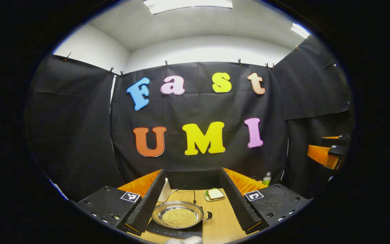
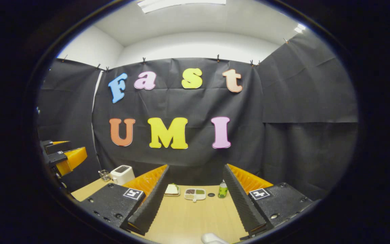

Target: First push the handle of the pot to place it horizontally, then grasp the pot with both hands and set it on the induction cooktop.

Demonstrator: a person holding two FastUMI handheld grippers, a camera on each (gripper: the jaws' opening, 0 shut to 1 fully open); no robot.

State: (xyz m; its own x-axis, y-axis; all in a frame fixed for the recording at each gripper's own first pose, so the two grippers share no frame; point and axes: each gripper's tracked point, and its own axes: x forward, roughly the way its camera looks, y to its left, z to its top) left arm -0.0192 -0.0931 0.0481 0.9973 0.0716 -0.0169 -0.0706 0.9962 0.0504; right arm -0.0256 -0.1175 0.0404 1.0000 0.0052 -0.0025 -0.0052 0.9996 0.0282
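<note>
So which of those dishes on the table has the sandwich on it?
The small plate behind the pot carries the sandwich. The pot holds yellowish grains, and the divided tray holds separate portions.

Ceiling light panels [image 1: 188, 4] are shining down from overhead, blowing out to glare; the white ceiling is glowing bright while the black cloth wall [image 2: 283, 101] is staying dim; fisheye distortion is bending straight edges toward the rims; focus is holding sharp throughout.
</note>
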